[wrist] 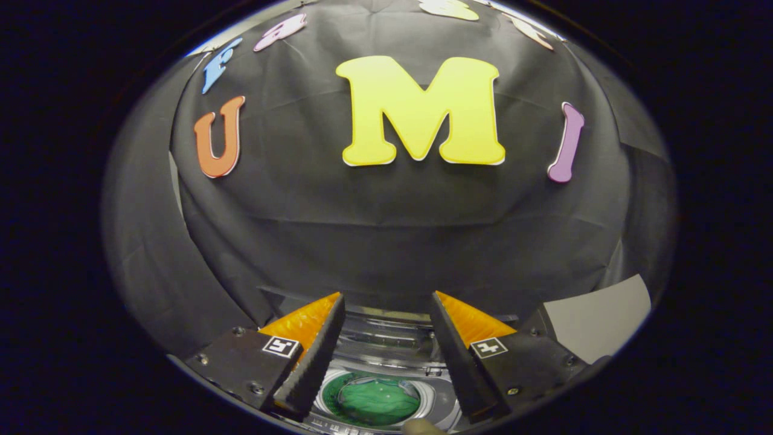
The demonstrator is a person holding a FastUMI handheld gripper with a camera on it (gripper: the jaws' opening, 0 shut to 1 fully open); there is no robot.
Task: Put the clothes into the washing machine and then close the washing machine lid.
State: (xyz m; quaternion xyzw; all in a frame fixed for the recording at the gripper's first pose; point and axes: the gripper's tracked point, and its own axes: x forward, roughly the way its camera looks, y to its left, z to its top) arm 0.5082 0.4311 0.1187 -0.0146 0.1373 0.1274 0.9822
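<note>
Hovering above the washing machine (386, 386), the gripper (386, 320) holds its fingers spread and empty, the green clothes (371, 400) visible between them, seemingly already inside the machine, which suggests it is placed there to deal with the lid next.

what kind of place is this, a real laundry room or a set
Most likely a staged recording booth, not a real laundry room. Black cloth hangs as the wall behind, and a washing machine stands against it. The gripper is open above the machine, with something green visible below between its fingers.
</note>
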